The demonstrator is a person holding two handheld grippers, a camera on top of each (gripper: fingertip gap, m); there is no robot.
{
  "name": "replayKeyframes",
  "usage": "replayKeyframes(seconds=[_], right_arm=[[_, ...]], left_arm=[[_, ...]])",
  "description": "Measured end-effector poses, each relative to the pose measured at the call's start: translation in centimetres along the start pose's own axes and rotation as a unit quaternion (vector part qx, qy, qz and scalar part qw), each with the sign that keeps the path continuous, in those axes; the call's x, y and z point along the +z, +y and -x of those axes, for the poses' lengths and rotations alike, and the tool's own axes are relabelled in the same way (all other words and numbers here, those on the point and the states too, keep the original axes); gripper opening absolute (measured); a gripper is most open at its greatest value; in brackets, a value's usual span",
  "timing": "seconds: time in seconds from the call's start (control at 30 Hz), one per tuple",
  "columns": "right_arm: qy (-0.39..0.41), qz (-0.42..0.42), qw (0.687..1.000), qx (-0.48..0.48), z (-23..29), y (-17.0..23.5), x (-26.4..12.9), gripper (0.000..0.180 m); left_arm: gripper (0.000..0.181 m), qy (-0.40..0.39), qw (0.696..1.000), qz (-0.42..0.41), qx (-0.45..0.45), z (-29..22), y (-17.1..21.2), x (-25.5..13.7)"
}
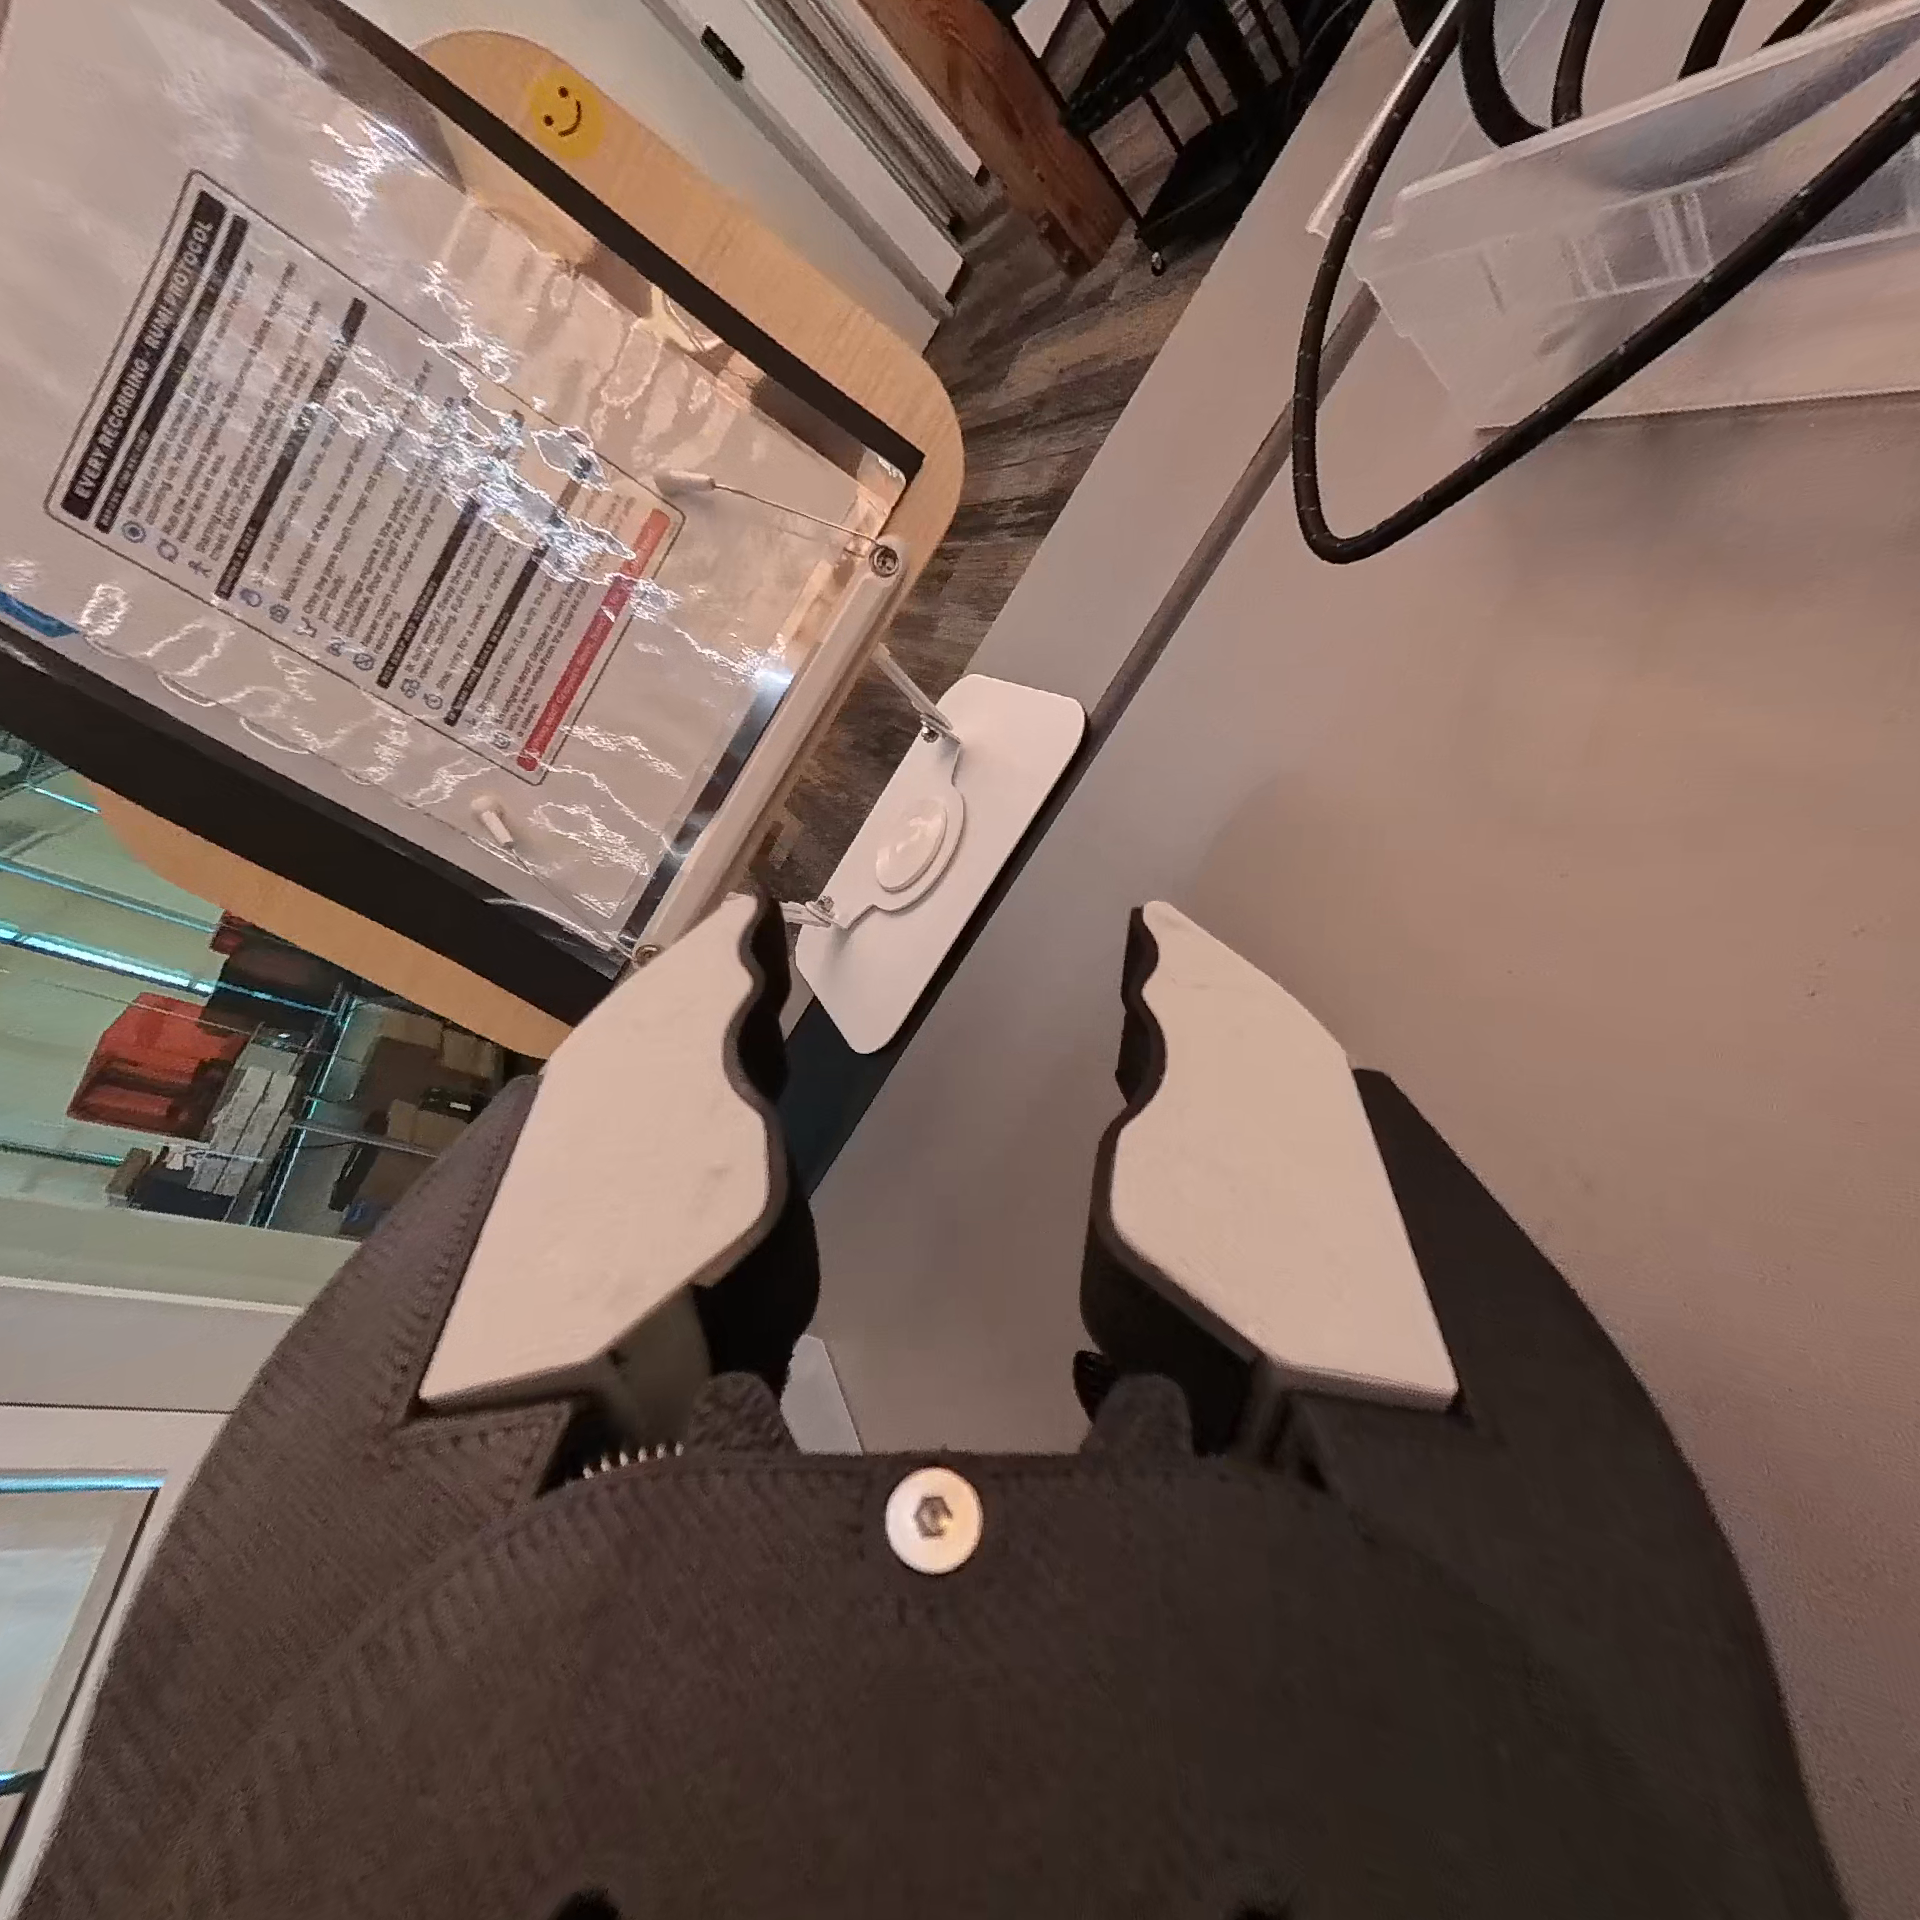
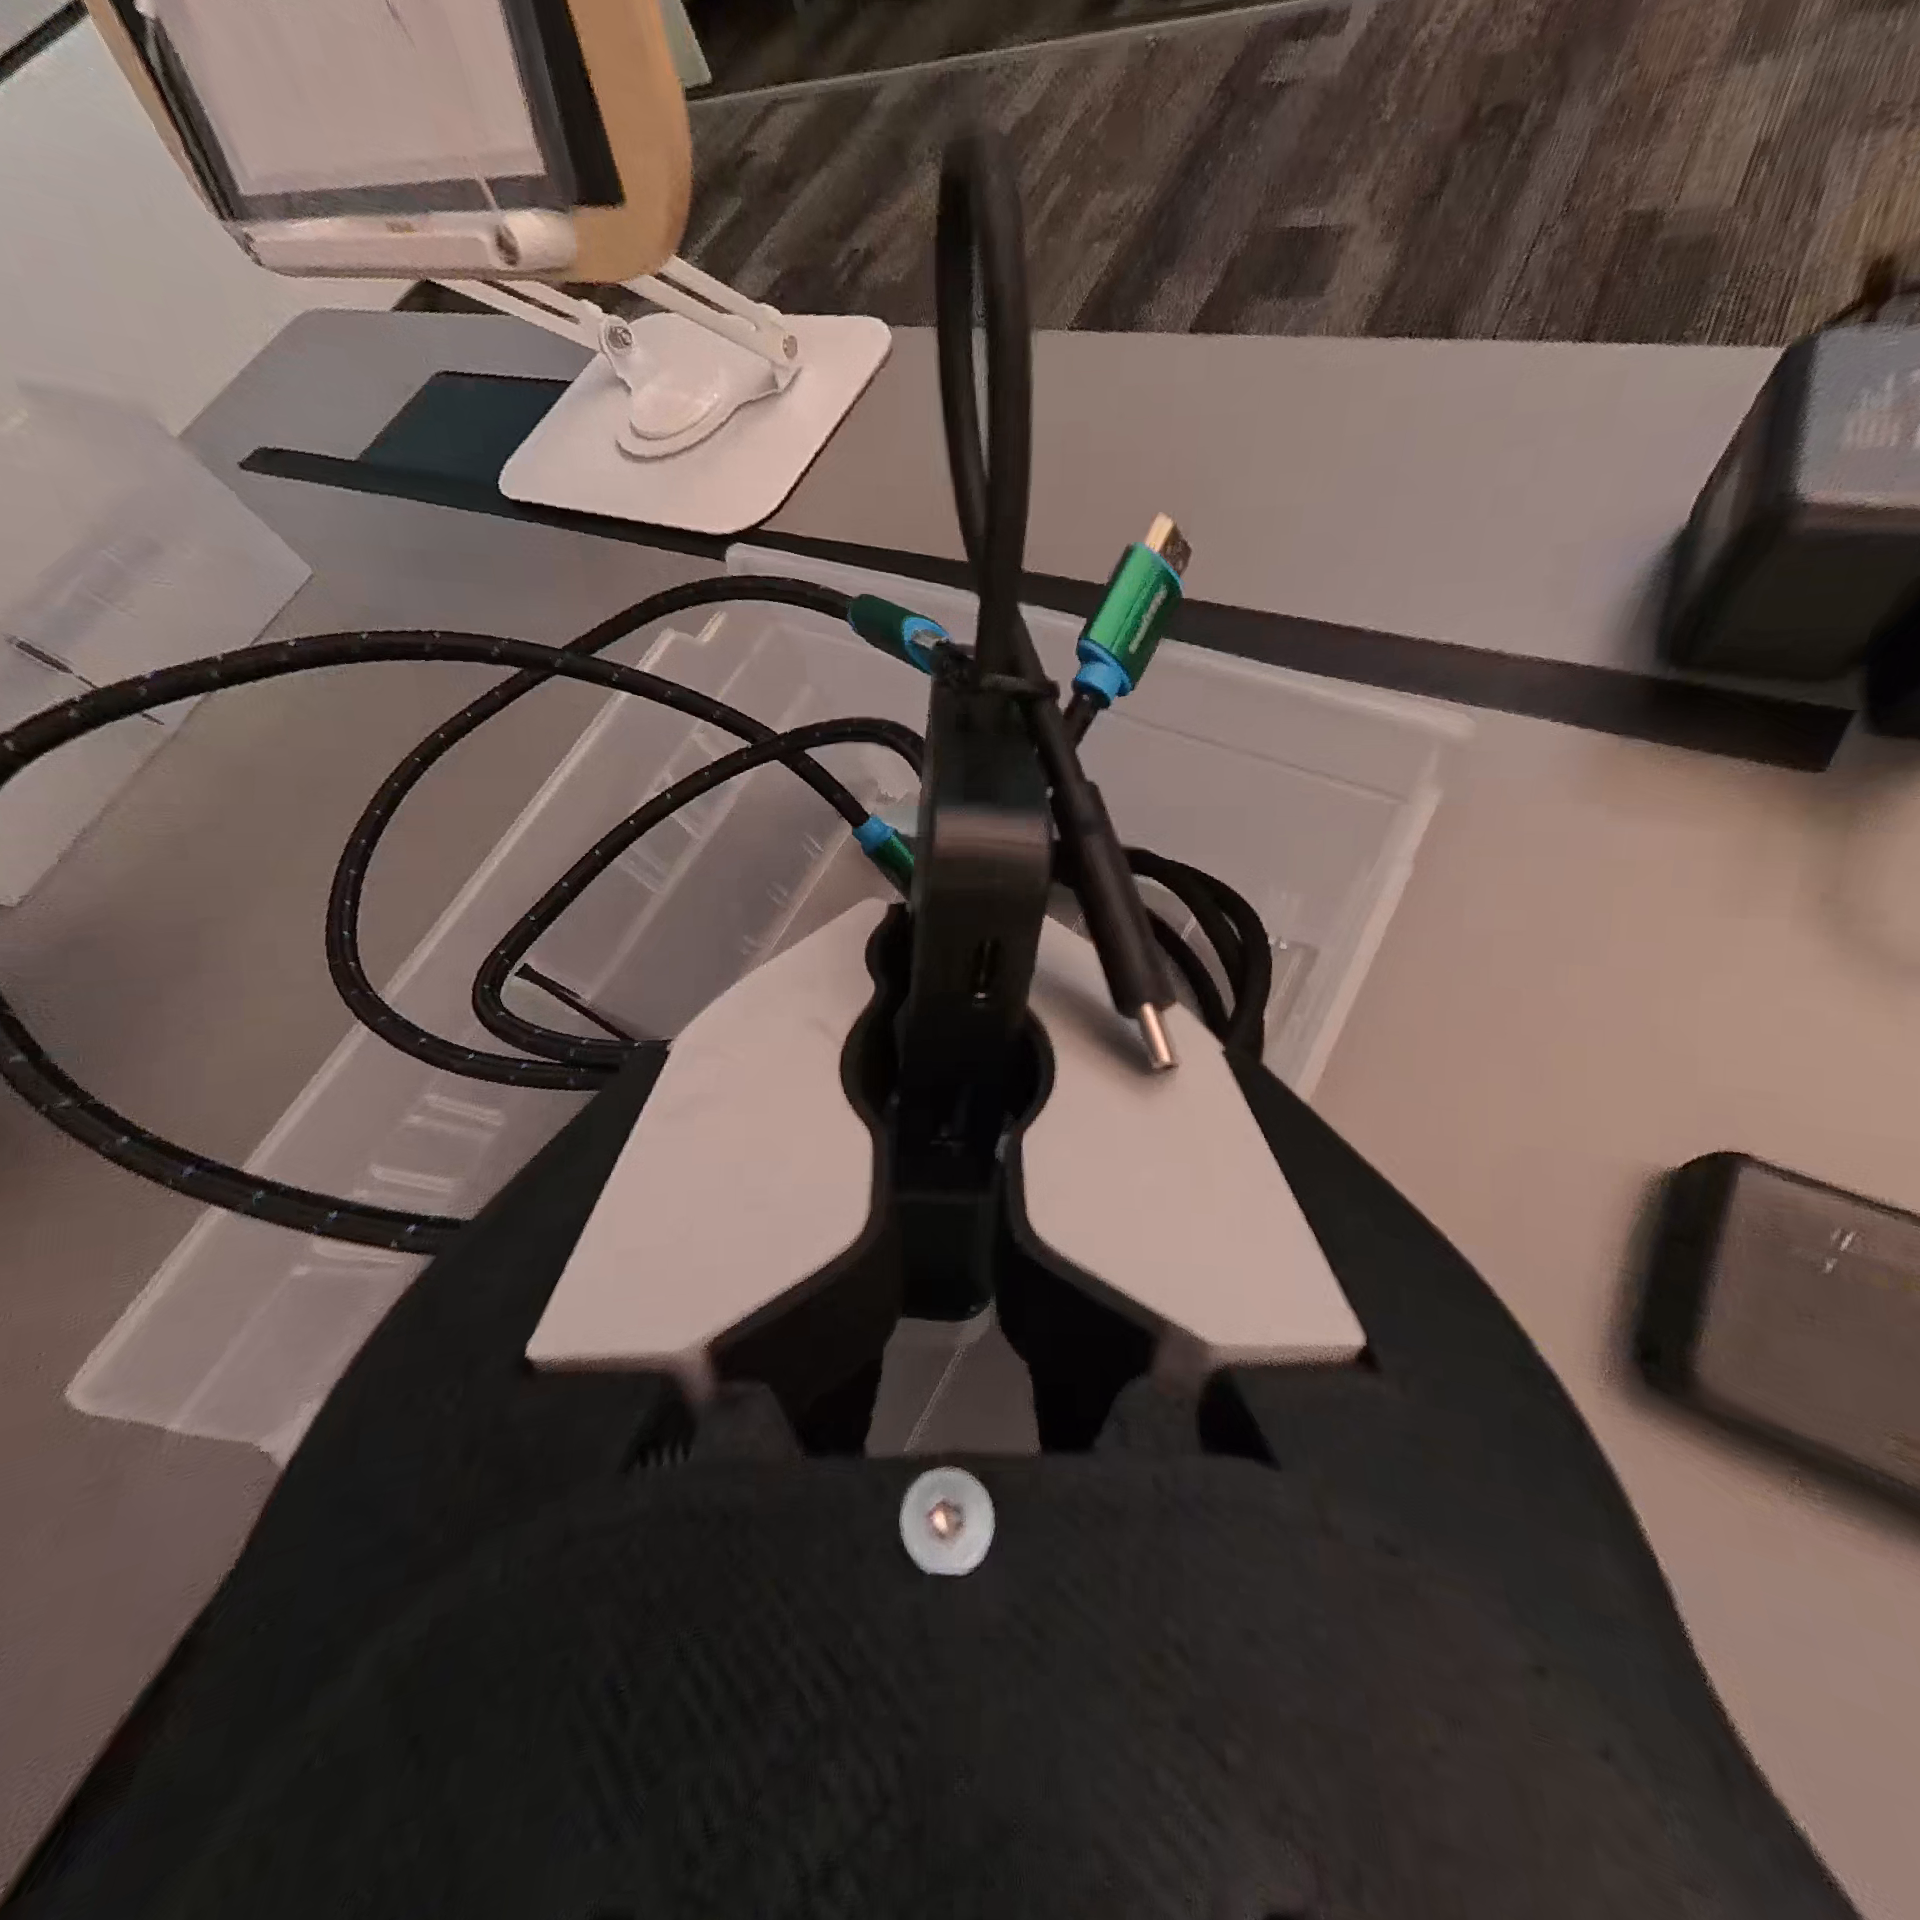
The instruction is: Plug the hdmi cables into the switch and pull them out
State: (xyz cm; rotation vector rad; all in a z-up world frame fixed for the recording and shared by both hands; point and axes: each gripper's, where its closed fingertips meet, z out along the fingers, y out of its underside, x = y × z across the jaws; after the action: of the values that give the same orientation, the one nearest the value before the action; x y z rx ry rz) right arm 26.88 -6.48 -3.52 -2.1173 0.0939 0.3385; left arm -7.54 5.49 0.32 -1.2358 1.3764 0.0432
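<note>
I judge this the start of the plugging step: my right hand-held gripper (image 2: 951,1060) is clamped tight on the black switch (image 2: 977,894), held on edge above the clear tray (image 2: 1340,831). Its own short black lead (image 2: 982,416) loops up toward twelve o'clock. One green plug (image 2: 1132,613) stands free at one o'clock of the switch; two more green plugs (image 2: 894,632) sit against its left side, though I cannot tell if they are seated. My left hand-held gripper (image 1: 951,997) is wide open, empty, hovering over the grey worktop (image 1: 1558,935), with a braided cable (image 1: 1382,520) at one o'clock. Next, that left one must go and grasp a plug and line it up squarely with a port.
</note>
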Motion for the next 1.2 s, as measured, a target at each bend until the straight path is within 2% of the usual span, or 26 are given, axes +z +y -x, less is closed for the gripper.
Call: replayKeyframes(seconds=[0.13, 0.2, 0.23, 0.4, 0.47, 0.6, 0.73, 0.8, 0.9, 1.03, 1.2], right_arm=[[0.010, -0.044, 0.996, -0.080, 0.5, -1.4, -0.6, 0.017], [0.036, -0.053, 0.993, -0.103, 0.4, -2.1, -1.0, 0.025], [0.048, -0.057, 0.991, -0.108, 0.3, -2.4, -1.2, 0.031], [0.047, -0.075, 0.991, -0.099, 0.7, -3.2, -1.5, 0.035], [0.046, -0.068, 0.993, -0.083, 0.3, -2.8, -1.3, 0.035], [0.047, -0.048, 0.995, -0.071, 0.0, -2.2, -0.8, 0.022], [0.064, 0.062, 0.993, -0.083, -0.2, 0.8, 0.7, 0.021], [0.063, 0.073, 0.992, -0.081, -0.2, 1.2, 1.4, 0.020], [0.067, 0.078, 0.993, -0.064, -0.4, 1.3, 1.5, 0.021], [0.086, 0.063, 0.990, -0.096, -0.8, 0.7, 1.3, 0.026], [0.133, 0.081, 0.979, -0.132, -1.3, 0.5, 0.7, 0.044]], left_arm=[[0.062, 0.004, 1.000, 0.002, -0.006, -0.3, 0.1, 0.2], [0.064, 0.005, 1.000, 0.002, -0.008, -0.3, 0.1, 0.2], [0.064, 0.005, 1.000, 0.002, -0.007, -0.3, 0.1, 0.3], [0.064, 0.011, 1.000, 0.004, -0.009, -0.5, 0.2, 0.4], [0.064, 0.013, 1.000, 0.006, -0.007, -0.7, 0.3, 0.4], [0.063, 0.017, 1.000, 0.005, -0.005, -0.8, 0.2, 0.4], [0.063, 0.022, 1.000, 0.005, -0.005, -1.1, 0.2, 0.4], [0.062, 0.023, 1.000, 0.008, -0.001, -1.3, 0.2, 0.5], [0.062, 0.026, 1.000, 0.010, 0.003, -1.6, 0.3, 0.6], [0.062, 0.028, 1.000, 0.010, 0.006, -1.9, 0.2, 0.6], [0.062, 0.030, 0.999, 0.012, 0.008, -2.0, 0.3, 0.6]])
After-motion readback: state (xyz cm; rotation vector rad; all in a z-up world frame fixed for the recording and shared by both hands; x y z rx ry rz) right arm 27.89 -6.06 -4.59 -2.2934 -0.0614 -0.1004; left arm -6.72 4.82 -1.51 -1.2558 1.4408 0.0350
